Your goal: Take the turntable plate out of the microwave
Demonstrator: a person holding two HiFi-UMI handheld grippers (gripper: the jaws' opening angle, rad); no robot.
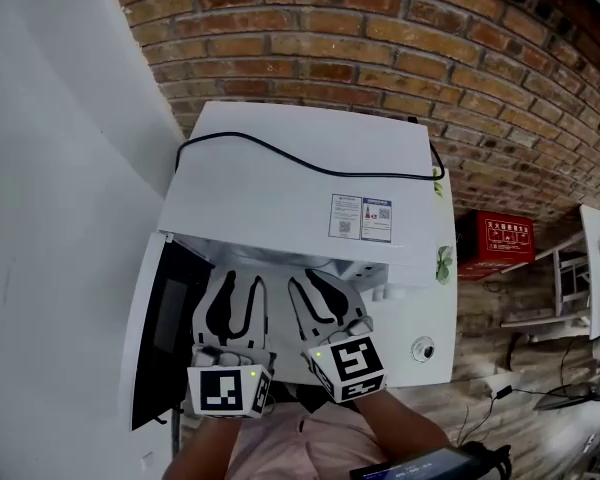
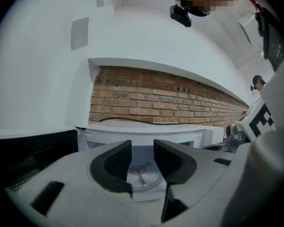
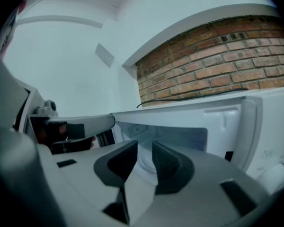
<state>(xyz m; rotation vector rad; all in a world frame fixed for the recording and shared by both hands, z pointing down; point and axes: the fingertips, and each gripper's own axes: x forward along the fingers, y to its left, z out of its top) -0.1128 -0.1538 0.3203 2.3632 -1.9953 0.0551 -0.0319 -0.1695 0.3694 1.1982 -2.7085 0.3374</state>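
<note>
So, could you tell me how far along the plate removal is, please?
Done: the microwave door stands open. In hand: left gripper and right gripper sit at the cavity mouth, jaws apart and empty. Left: grip the turntable plate inside and lift it out.

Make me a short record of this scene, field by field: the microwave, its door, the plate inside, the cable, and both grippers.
microwave: white, standing against the brick wall
door: swung open to the left
turntable plate: clear glass, lying flat in the cavity, not yet gripped
cable: black, draped across the microwave's top
left gripper: jaws apart, nothing held, aimed into the cavity at the plate
right gripper: jaws apart, nothing held, at the cavity opening beside the left one
</note>
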